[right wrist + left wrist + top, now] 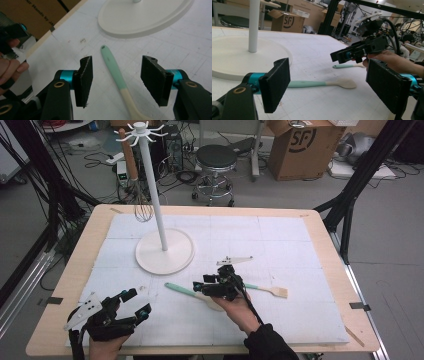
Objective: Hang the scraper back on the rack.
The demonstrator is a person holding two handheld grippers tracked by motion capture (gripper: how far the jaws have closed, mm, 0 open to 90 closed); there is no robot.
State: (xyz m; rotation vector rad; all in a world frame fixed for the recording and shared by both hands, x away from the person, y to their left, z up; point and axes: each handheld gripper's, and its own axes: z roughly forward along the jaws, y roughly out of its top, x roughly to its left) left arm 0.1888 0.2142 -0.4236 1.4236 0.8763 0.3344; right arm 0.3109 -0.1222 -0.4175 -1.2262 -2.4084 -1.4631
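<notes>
white stand base (145, 18) just beyond spoon (117, 75).

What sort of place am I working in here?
Most likely a lab or workshop set up for recording: black frame struts flank the table, cables trail over the floor, and a cardboard box and stool stand behind.

Even, soft light from overhead leaves the white mat (280, 245) bright with only faint shadows and no hard glare. The high view is soft and slightly grainy. In both gripper views the near jaws are blurred, the left one's background is hazy, and straight lines bend at the edges.
</notes>
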